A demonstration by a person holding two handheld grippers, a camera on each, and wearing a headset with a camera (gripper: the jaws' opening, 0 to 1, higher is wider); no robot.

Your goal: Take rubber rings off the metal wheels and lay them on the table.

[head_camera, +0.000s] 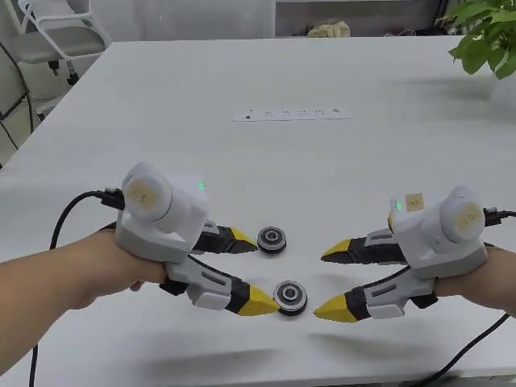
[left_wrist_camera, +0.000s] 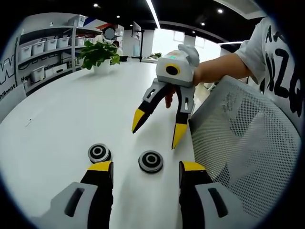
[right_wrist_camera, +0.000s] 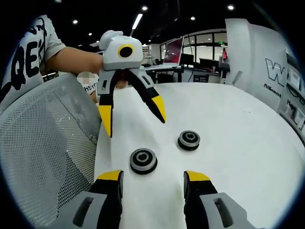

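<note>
Two metal wheels with black rubber rings lie flat on the white table. The nearer wheel sits between the two grippers' lower tips. The farther wheel lies just past the left gripper's upper tip. My left gripper is open, yellow tips pointing right, nothing between them. My right gripper is open too, facing the left one from the right, empty. Each gripper appears in the other's view, the right gripper and the left gripper.
A white strip with small dark marks lies mid-table. A potted plant stands at the far right corner and a white chair at the far left. A mesh chair back is close to the table's near edge.
</note>
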